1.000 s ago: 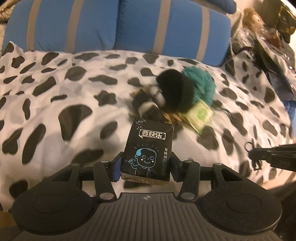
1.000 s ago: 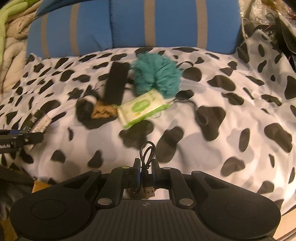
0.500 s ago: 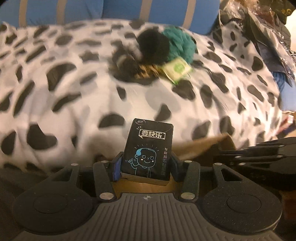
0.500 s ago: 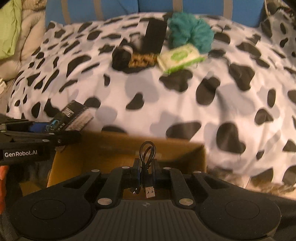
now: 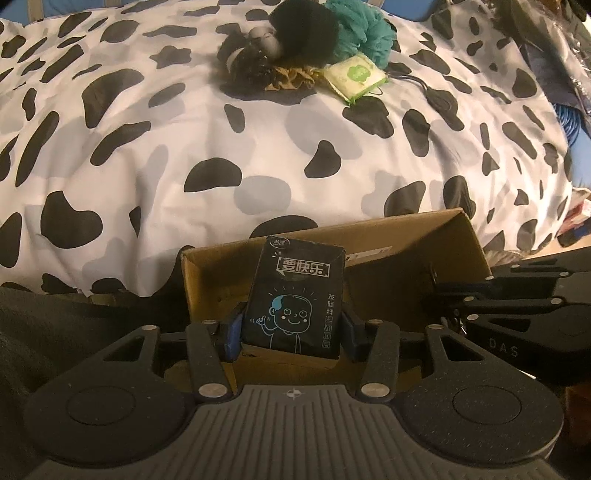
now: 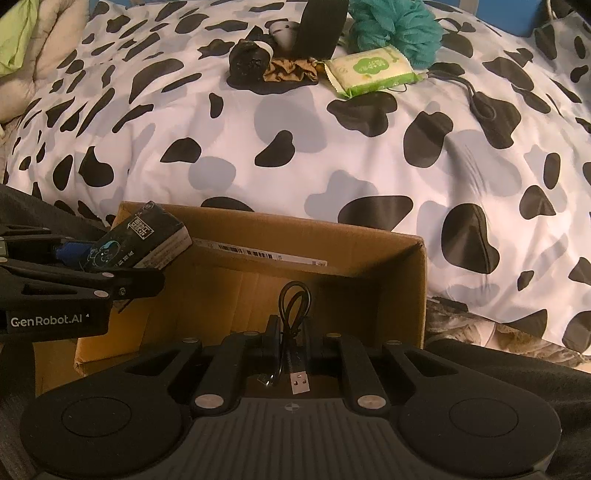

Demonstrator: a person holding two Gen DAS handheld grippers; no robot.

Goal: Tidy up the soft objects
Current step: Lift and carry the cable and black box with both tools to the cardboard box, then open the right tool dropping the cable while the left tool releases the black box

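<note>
black pack (image 5: 295, 299) reads "要快乐"

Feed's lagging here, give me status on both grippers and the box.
Left gripper shut on black packet, right gripper shut on USB cable. Both over open cardboard box. Nothing in the way.

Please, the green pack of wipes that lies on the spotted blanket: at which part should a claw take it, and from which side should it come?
Probably from above, closing across the short width of the green pack of wipes near its middle. It lies flat and is long and narrow, so its long sides offer parallel faces. Its near side and right end look free; the brown scrunchie lies by its left end and the teal pouf behind it.
</note>
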